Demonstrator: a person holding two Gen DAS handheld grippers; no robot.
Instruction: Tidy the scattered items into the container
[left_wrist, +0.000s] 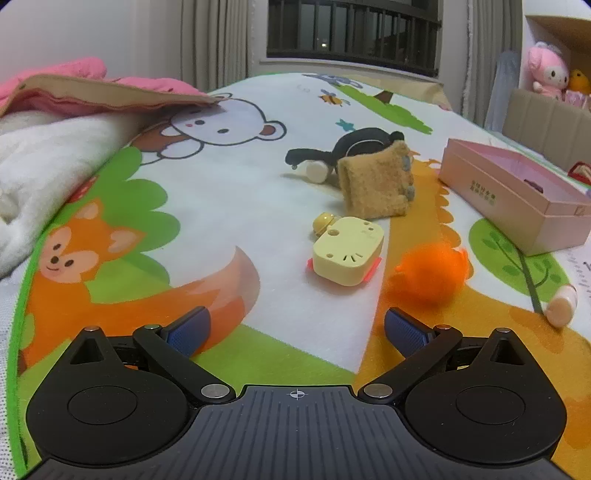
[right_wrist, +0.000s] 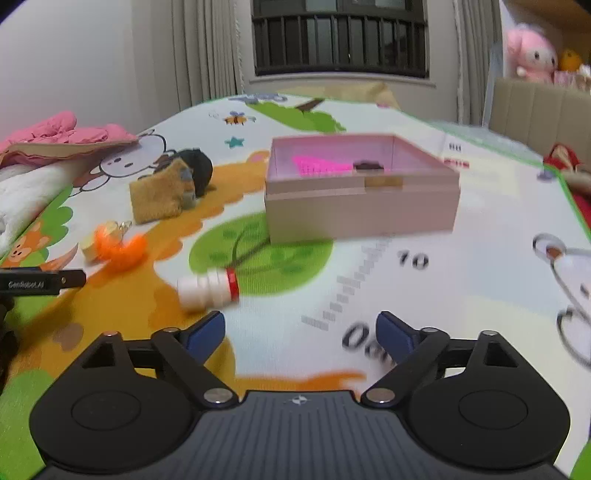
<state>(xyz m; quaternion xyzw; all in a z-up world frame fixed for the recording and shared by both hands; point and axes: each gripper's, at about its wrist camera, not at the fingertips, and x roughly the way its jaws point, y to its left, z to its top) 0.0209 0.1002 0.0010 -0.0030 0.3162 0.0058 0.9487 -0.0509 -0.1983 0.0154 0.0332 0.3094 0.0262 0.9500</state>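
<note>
Left gripper (left_wrist: 295, 328) open, holding nothing, low over the cartoon play mat (left_wrist: 221, 206); right gripper (right_wrist: 300, 332) likewise spread and empty. Pink box (right_wrist: 362, 206) sits on the mat ahead of the right gripper, lid off; inside it a bright pink item (right_wrist: 321, 164) and a small dark object (right_wrist: 369, 166). Scattered on the mat outside the box: white bottle with red band (right_wrist: 208, 290) lying on its side near the right gripper; orange fluffy toy (left_wrist: 432, 273); yellow plastic toy (left_wrist: 347, 254) just beside it; brown plush pouch (left_wrist: 376, 184) touching a black plush toy (left_wrist: 354, 146).
</note>
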